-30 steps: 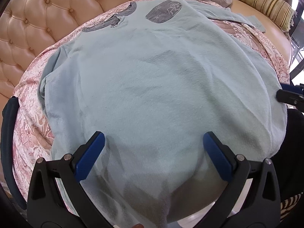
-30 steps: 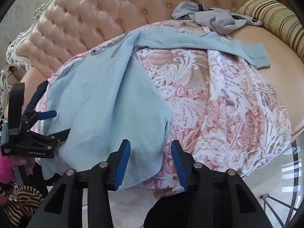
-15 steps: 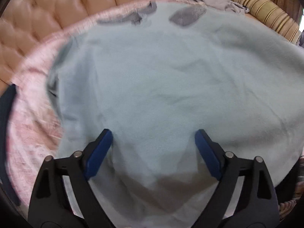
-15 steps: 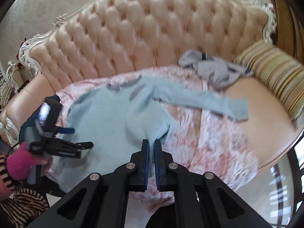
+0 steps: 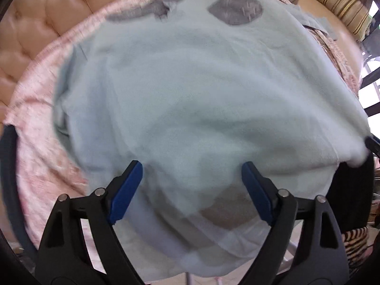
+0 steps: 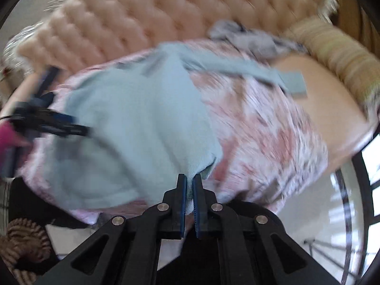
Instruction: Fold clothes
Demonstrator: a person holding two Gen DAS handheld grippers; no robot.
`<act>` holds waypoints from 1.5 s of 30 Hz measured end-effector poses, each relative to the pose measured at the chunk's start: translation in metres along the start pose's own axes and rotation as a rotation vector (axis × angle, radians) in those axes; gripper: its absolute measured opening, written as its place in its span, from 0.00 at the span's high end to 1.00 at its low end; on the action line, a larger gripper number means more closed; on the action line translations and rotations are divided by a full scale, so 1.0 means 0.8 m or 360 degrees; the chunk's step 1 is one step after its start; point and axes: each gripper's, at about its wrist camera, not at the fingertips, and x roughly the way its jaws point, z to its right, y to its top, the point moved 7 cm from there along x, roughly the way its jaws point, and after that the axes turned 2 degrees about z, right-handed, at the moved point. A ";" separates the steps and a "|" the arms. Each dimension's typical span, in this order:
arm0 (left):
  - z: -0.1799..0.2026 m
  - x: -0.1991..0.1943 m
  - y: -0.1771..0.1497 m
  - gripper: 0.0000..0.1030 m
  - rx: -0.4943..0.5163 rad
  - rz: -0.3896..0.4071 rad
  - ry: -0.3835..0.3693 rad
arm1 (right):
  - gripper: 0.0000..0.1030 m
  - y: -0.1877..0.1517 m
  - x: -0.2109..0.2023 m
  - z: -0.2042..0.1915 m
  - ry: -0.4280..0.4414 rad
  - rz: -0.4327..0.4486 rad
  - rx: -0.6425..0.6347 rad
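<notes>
A tufted peach sofa (image 6: 147, 21) fills the upper part of the right wrist view, its seat covered by a pink patterned spread (image 6: 266, 128). A light blue sweater (image 5: 201, 90) lies flat on that spread, taking up most of the left wrist view, with grey patches near its collar at the top of the frame and one sleeve (image 6: 239, 67) stretched toward the upper right. A grey garment (image 6: 251, 39) sits crumpled against the sofa back; a striped cushion (image 5: 332, 0) occupies the upper right corner. The left tool (image 5: 191, 185) hovers over the sweater's lower hem, fingers spread wide, gripping nothing. The right tool (image 6: 188, 187), bottom centre, is pressed together, pinching the sweater's lower corner. Both views are motion-blurred; the hand holding the left tool shows only as a pink smear at the left edge.
</notes>
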 end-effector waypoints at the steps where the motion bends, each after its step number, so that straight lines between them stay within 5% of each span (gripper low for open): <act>1: 0.002 -0.005 0.005 0.17 0.0013 0.0011 0.0006 | 0.91 0.001 0.000 0.002 0.0000 -0.0003 -0.0001; 4: -0.003 -0.011 0.026 0.17 0.0025 0.0088 0.0055 | 0.74 0.005 -0.001 0.009 0.0001 -0.0010 -0.0003; 6: -0.023 0.017 0.027 0.17 0.0007 -0.0037 0.0100 | 0.54 0.008 -0.002 0.014 0.0001 -0.0016 -0.0005; 8: -0.046 0.035 0.026 0.07 -0.0101 -0.0123 0.0044 | 0.53 0.010 -0.003 0.018 0.0001 -0.0021 -0.0007; 12: -0.050 -0.003 0.029 0.15 -0.0138 0.0004 -0.0007 | 0.49 0.015 -0.004 0.027 0.0002 -0.0031 -0.0010; 18: 0.064 -0.076 -0.040 0.15 0.0275 0.0221 -0.0214 | 0.47 0.000 0.009 -0.020 0.0094 -0.0108 -0.0240; 22: 0.104 -0.032 -0.091 0.17 0.0587 0.0164 -0.0056 | 0.47 -0.006 0.027 -0.050 0.0104 -0.0117 -0.0431; 27: 0.091 0.003 -0.098 0.20 0.0523 0.0056 -0.0058 | 0.47 0.001 0.057 -0.080 0.0041 -0.0140 -0.0653; 29: 0.088 0.001 -0.095 0.26 0.0549 0.0037 -0.0050 | 0.48 0.004 0.073 -0.079 0.0018 -0.0175 -0.0643; 33: 0.066 0.005 -0.101 0.29 0.0587 -0.0149 0.0002 | 0.49 0.003 0.084 -0.094 0.0240 -0.0293 -0.0516; 38: 0.036 0.002 -0.102 0.29 0.0566 -0.0253 0.0012 | 0.47 0.000 0.065 -0.111 0.0353 -0.0296 -0.0562; 41: 0.040 -0.027 -0.072 0.29 0.0455 -0.0137 -0.0139 | 0.48 0.026 0.048 -0.077 0.0343 -0.0184 -0.0414; 45: 0.058 -0.064 0.000 0.20 0.0272 0.0126 -0.0297 | 0.48 0.080 0.039 0.040 0.0173 0.0001 -0.0017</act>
